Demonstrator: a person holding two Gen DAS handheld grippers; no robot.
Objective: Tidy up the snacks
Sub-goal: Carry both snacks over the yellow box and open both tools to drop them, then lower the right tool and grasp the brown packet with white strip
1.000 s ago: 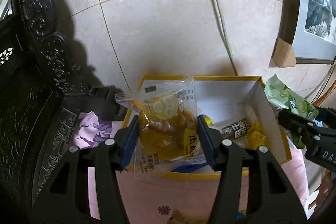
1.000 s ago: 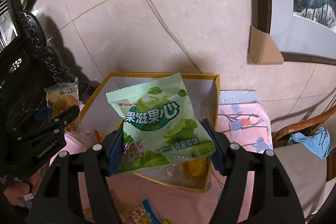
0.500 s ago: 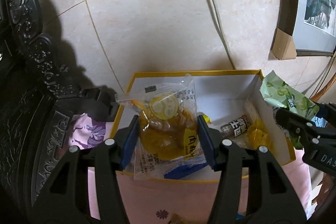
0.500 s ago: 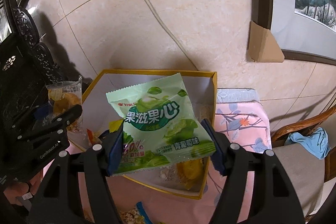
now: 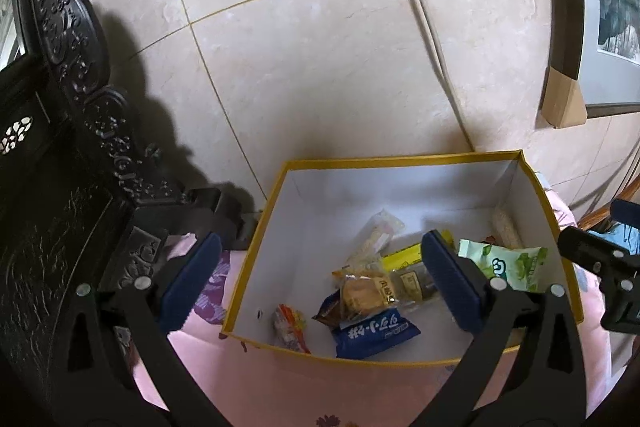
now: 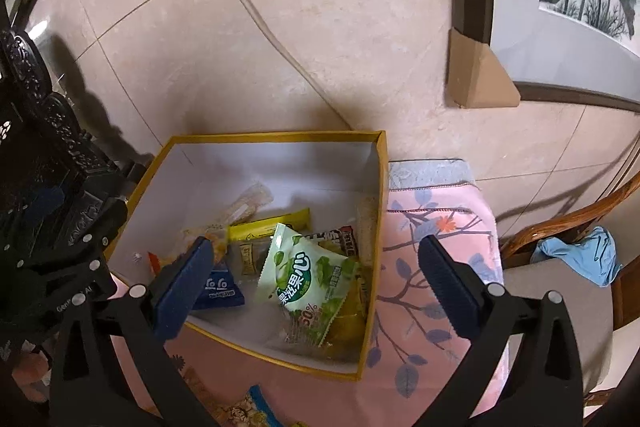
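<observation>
A yellow-rimmed white box (image 5: 276,195) (image 6: 378,187) stands on a pink cloth against the tiled wall. Inside lie several snack packs. The clear pack with a yellow cake (image 5: 366,293) rests among them above a blue pack (image 5: 374,335). The green candy bag (image 6: 310,277) (image 5: 506,263) lies at the right side of the box. My left gripper (image 5: 320,285) hangs over the box, its jaws opening wide, nothing between them. My right gripper (image 6: 316,283) is above the box too, its jaws opening, the green bag lying loose below them.
A dark carved cabinet (image 5: 72,155) stands left of the box. A wall socket with a plugged cable (image 5: 420,7) is above. A framed picture with a cardboard corner (image 6: 476,75) leans at the right. More snack packs (image 6: 244,409) lie on the cloth in front. A wooden chair (image 6: 560,227) is at the far right.
Both grippers have opened. The yellow cake pack has dropped from the left gripper into the box, and the green bag has dropped from the right gripper into the box.
</observation>
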